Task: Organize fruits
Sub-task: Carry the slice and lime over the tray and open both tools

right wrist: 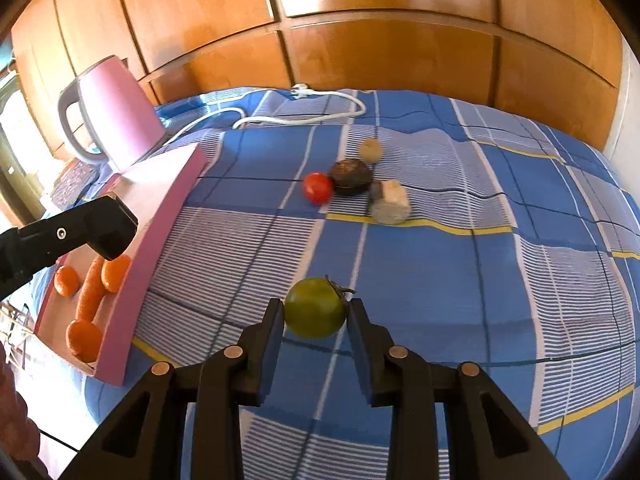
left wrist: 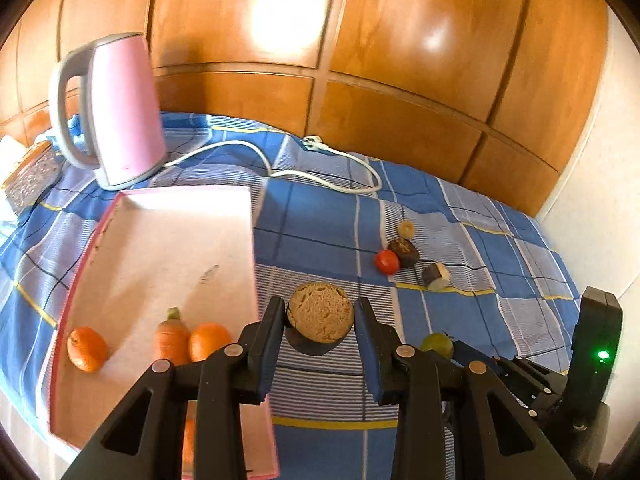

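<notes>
My left gripper [left wrist: 320, 314] is shut on a round brown fruit [left wrist: 321, 317], held above the checked cloth just right of the pink tray [left wrist: 160, 240]. The tray holds two oranges [left wrist: 87, 349] and a carrot [left wrist: 172, 340]. My right gripper [right wrist: 316, 312] is shut on a green tomato [right wrist: 315, 307], lifted above the cloth. On the cloth beyond lie a red tomato [right wrist: 317, 187], a dark fruit [right wrist: 351, 176], a small pale fruit [right wrist: 370, 150] and a grey cut piece [right wrist: 390, 202].
A pink kettle [left wrist: 120, 108] stands behind the tray, its white cord [left wrist: 320, 176] trailing across the cloth. A wooden panelled wall [left wrist: 360, 60] rises behind. A patterned box [left wrist: 30, 176] sits at the far left. The left gripper shows in the right wrist view [right wrist: 80, 232].
</notes>
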The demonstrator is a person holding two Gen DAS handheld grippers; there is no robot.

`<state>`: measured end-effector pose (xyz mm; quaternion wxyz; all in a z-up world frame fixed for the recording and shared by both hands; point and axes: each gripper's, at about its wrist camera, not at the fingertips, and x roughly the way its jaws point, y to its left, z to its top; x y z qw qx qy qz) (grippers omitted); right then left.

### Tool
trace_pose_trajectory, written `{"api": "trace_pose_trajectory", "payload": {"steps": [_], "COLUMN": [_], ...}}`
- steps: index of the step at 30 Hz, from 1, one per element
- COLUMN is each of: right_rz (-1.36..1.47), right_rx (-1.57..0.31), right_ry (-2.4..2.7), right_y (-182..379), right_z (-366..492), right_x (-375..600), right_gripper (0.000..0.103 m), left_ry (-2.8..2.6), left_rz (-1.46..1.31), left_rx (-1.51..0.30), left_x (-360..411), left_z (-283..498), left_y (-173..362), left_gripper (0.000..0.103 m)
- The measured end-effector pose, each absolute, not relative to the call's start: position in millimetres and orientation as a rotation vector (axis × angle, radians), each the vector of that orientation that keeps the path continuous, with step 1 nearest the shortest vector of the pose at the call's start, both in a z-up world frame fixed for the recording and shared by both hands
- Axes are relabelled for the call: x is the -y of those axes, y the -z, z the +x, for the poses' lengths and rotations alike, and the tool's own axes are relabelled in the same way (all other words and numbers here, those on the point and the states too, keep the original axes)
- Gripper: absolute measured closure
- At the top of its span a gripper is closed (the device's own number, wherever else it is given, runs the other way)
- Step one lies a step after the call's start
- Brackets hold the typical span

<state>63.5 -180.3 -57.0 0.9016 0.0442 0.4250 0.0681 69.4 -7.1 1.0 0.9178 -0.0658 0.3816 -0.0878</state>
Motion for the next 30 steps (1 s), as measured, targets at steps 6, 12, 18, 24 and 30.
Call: {"api": "trace_pose_trajectory", "payload": {"steps": [6,12,18,24,30], "right_rz": [0.080,0.063,0.016,-0.014,-0.028], "right_rx": [-0.876,-0.874,-0.868,-0.858,-0.861], "right_ry": [-0.192,-0.276,-0.363,-0.428,-0.470], "right_y": [50.5,39.7,28.8,18.8,14.3], "right_z": [64.8,69.8,76.1,87.9,101.2], "right_x": [161.2,133.4,98.1,64.4,37.6], "right_gripper": [0.071,0.071,0.070,0.070,0.070], "left_ry": [0.137,0.074,-0.013,-0.077,-0.111], "left_rz": [-0.157,-0.187,-0.229,-0.253,-0.268], "left_rx": [-0.785,-0.779,-0.779,-0.785,-0.809], "left_x": [-14.9,-44.0,-80.4,-107.5,-123.3], "left_z": [64.8,60.7,58.4,54.6,54.9], "left_y": [1.4,3.4,9.4,17.5,28.2], "left_gripper": [0.067,0.067,0.067,0.067,0.067]}}
